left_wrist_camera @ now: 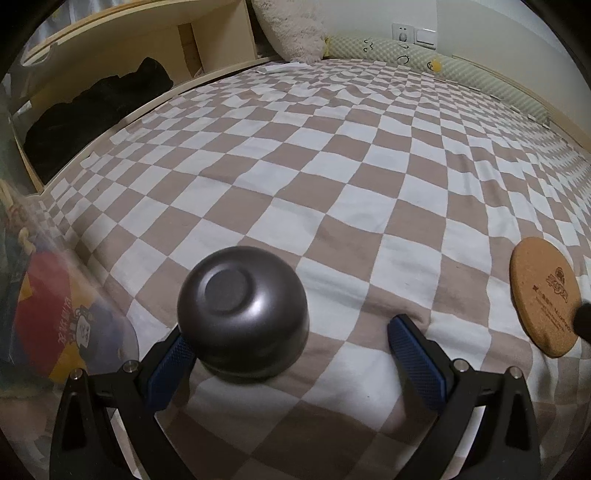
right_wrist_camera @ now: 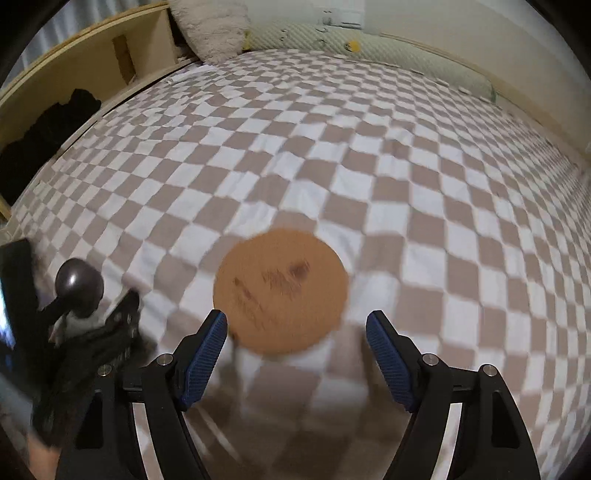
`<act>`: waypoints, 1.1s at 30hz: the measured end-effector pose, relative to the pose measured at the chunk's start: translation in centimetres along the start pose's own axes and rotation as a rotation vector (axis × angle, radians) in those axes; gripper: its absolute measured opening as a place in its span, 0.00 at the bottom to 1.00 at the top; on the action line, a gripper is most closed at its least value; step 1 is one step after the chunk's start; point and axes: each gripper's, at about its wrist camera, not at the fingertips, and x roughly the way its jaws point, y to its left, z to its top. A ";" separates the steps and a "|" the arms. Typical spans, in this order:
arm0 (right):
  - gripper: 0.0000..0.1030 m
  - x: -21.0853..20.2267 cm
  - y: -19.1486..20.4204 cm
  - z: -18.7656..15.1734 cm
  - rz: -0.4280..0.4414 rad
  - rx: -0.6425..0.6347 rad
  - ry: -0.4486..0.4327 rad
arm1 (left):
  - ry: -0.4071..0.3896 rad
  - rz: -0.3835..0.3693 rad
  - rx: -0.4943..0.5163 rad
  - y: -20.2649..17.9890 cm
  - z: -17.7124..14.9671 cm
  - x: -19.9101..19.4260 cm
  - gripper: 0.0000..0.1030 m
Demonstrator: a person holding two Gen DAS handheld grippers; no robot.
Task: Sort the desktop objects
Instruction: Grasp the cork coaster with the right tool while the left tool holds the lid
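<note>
A dark metal bowl point(left_wrist_camera: 242, 310) lies upside down on the checked bedsheet point(left_wrist_camera: 332, 184). My left gripper point(left_wrist_camera: 290, 332) is open around it: the left pad point(left_wrist_camera: 170, 365) is close against the bowl's side and the right pad point(left_wrist_camera: 413, 358) stands well apart. A round cork coaster point(left_wrist_camera: 543, 299) lies flat to the right. In the right wrist view the coaster point(right_wrist_camera: 280, 291) is blurred and sits just ahead of my right gripper point(right_wrist_camera: 297, 317), its near edge between the open fingers, with no pad pressing on it. The left gripper point(right_wrist_camera: 92, 314) and the bowl point(right_wrist_camera: 79, 288) show at the far left.
A colourful red and blue packet point(left_wrist_camera: 48, 314) lies at the left edge of the bed. Behind are a wooden headboard shelf point(left_wrist_camera: 110, 74) with black clothing point(left_wrist_camera: 99, 99), a plush pillow point(left_wrist_camera: 288, 29) and a long bolster point(left_wrist_camera: 443, 66) along the wall.
</note>
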 end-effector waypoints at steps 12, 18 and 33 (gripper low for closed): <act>1.00 5.3 1.0 1.9 -0.032 -0.022 0.056 | -0.005 0.009 0.005 0.0 -0.1 0.1 0.99; 0.98 5.6 2.8 1.7 -0.054 -0.092 0.041 | -0.007 0.011 0.016 0.0 -0.1 0.1 0.99; 0.96 2.0 -1.5 -2.3 0.007 -0.037 0.054 | -0.013 -0.015 0.032 -0.6 -0.3 -0.1 0.99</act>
